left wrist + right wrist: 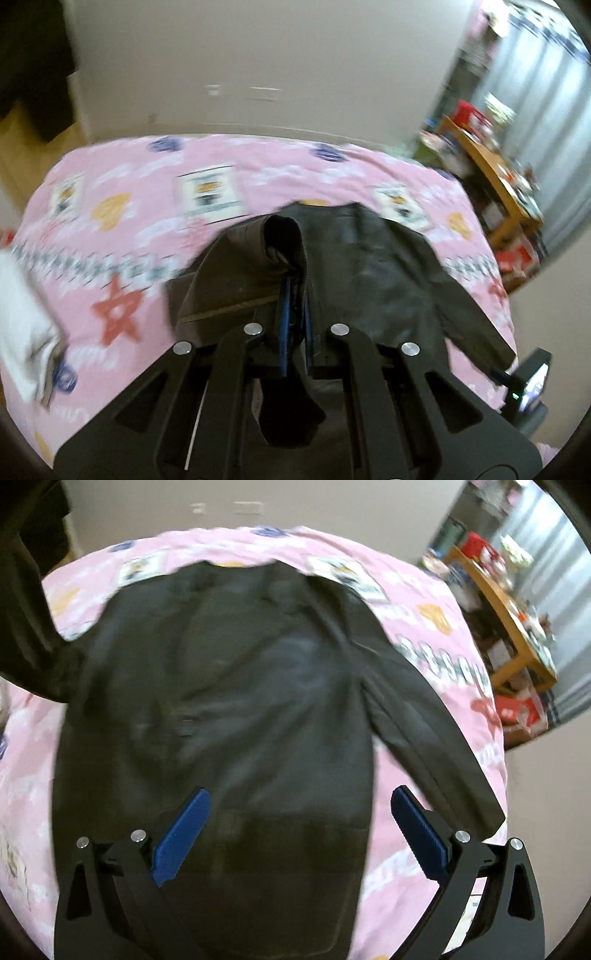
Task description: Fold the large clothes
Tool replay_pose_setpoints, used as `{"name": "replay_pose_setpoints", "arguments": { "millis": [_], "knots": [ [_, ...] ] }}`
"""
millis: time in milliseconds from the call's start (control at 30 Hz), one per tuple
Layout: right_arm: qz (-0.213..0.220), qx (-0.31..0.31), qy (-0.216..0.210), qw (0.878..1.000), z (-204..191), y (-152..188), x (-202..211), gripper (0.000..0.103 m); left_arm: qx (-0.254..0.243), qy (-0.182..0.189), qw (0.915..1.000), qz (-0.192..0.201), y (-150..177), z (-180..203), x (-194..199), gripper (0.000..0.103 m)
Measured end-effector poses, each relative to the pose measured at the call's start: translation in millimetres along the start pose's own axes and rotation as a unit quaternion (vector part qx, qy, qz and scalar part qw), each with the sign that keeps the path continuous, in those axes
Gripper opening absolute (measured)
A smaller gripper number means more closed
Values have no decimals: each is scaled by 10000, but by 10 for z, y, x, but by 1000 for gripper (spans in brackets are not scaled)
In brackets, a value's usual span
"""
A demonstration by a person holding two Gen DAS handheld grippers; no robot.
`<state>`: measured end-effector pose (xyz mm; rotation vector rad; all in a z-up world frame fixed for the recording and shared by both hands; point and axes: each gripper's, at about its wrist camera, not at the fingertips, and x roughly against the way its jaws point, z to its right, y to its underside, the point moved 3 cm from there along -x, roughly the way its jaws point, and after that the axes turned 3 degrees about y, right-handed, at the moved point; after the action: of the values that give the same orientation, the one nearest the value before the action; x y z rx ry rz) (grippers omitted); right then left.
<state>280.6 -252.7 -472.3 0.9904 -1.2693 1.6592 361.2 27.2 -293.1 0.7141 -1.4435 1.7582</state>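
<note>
A black jacket [236,701] lies spread on a bed with a pink patterned cover [436,627]. One sleeve [424,746] stretches toward the bed's right edge. In the left wrist view my left gripper [294,288] is shut on the cuff of the other sleeve [280,240], which loops up over the blue pads and hangs lifted above the jacket [388,266]. That raised sleeve [29,627] rises at the left edge of the right wrist view. My right gripper [299,812] is open above the jacket's lower part, its blue pads [183,840] far apart with nothing between them.
A white cloth [22,325] lies on the bed's left side. A wooden table [509,620] crowded with things stands to the right, with red boxes [517,710] beneath it. A plain wall runs behind the bed. The right gripper's body [532,384] shows at the lower right.
</note>
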Motion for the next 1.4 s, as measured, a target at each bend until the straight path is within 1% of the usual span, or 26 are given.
{"name": "replay_pose_setpoints", "arguments": {
  "millis": [67,100,133,167,233,267,300,333,367,400,433,500,667,733,867,900,1000,1067,1100,1133,1167,1200,1267,1300,1367,1400],
  "knots": [
    [-19,-95,106,9999,252,-27,-271,96,-214,202,9995,-81,-30,386,-242,6],
    [-20,-92,196,9998,327,-35,-376,91,-322,269,9991,-78,-16,546,-331,6],
    [30,-35,365,9993,415,-42,-520,77,-496,298,9983,-109,1,756,-486,6],
    [19,81,523,9986,468,-46,-671,72,-640,318,9973,-159,43,918,-617,6],
    [-138,225,634,9976,526,-28,-936,54,-872,425,9948,-323,151,1226,-890,6],
    [-231,178,608,9977,570,-2,-1066,37,-960,520,9931,-418,217,1355,-1014,6],
    [-320,51,555,9979,621,36,-1173,25,-1072,637,9908,-528,309,1516,-1159,6],
    [-394,-64,464,9981,652,55,-1253,17,-1128,699,9893,-599,379,1616,-1238,6],
    [-527,-260,255,9979,688,115,-1368,14,-1154,799,9875,-715,454,1725,-1360,6],
    [-624,-354,157,9973,704,156,-1443,10,-1154,885,9858,-840,528,1802,-1474,6],
    [-773,-440,111,9960,714,224,-1554,8,-1158,964,9838,-971,630,1897,-1624,6],
    [-953,-491,110,9942,710,336,-1731,8,-1180,1048,9808,-1148,774,2015,-1831,6],
    [-826,-264,205,9960,596,428,-1905,8,-1049,1296,9741,-1525,1071,2249,-2388,6],
    [-792,-432,154,9958,596,457,-1851,8,-975,1315,9730,-1628,1141,2297,-2588,6],
    [-749,-744,-172,9943,764,443,-1724,8,-753,1407,9691,-1880,1278,2244,-2892,6],
    [-759,-838,-284,9932,830,440,-1668,8,-720,1460,9660,-2007,1323,2216,-2927,6],
    [-682,-968,-401,9922,953,367,-1497,10,-755,1581,9605,-2164,1397,2138,-2874,8],
    [-602,-1053,-568,9910,1009,294,-1397,18,-728,1725,9558,-2267,1437,2066,-2767,9],
    [-547,-1103,-620,9904,1035,265,-1340,30,-770,1746,9550,-2270,1464,2028,-2695,9],
    [-475,-1156,-679,9898,1047,225,-1289,35,-840,1717,9553,-2255,1476,2002,-2659,9],
    [-386,-1215,-731,9891,1052,166,-1227,38,-913,1668,9560,-2234,1484,1968,-2620,9],
    [-353,-1250,-774,9885,1083,77,-1218,39,-957,1603,9575,-2200,1502,1918,-2573,9],
    [-252,-1417,-998,9845,1044,-77,-1099,39,-907,1615,9580,-2191,1493,1831,-2534,9],
    [-219,-1525,-1241,9802,1032,-179,-1065,40,-837,1626,9587,-2179,1502,1779,-2506,9],
    [-283,-1715,-1998,9643,987,-371,-1049,44,-813,1617,9606,-2110,1505,1698,-2480,9],
    [-361,-1781,-2267,9569,910,-436,-1036,51,-812,1620,9608,-2099,1507,1683,-2486,9]
  ]
}}
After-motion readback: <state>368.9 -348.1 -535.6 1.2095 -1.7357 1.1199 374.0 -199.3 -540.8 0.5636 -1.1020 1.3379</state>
